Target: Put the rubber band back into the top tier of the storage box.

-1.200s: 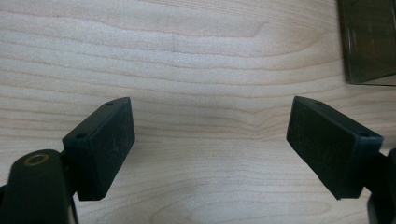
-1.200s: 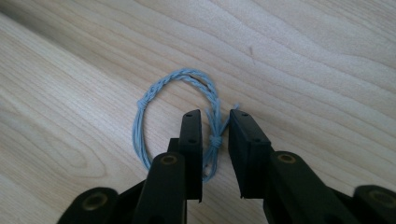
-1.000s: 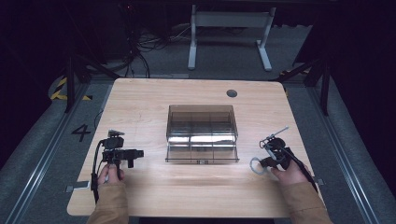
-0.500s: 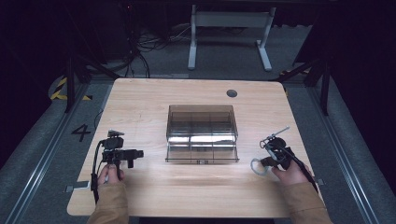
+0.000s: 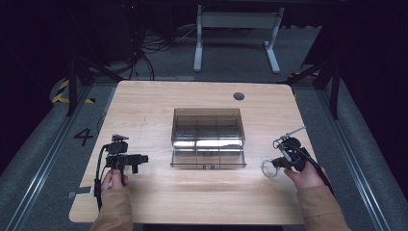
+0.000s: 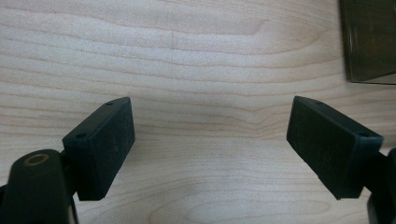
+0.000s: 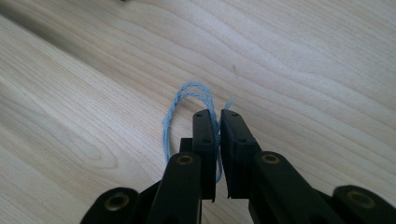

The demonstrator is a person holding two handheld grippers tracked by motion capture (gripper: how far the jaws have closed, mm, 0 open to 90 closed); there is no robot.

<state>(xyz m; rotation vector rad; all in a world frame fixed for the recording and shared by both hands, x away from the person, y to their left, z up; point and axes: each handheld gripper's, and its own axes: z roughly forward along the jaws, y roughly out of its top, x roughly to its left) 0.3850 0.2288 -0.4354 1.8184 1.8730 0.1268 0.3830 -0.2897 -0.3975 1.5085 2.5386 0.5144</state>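
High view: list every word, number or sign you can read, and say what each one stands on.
"4": a black numeral on the grey floor left of the table.
Small dark mark on the front lip of the clear box: too small to read.
Nothing else is legible.

Bright overhead light on table [image 5: 144, 110] – dark surrounds, soft blur, glare on box [image 5: 208, 143].
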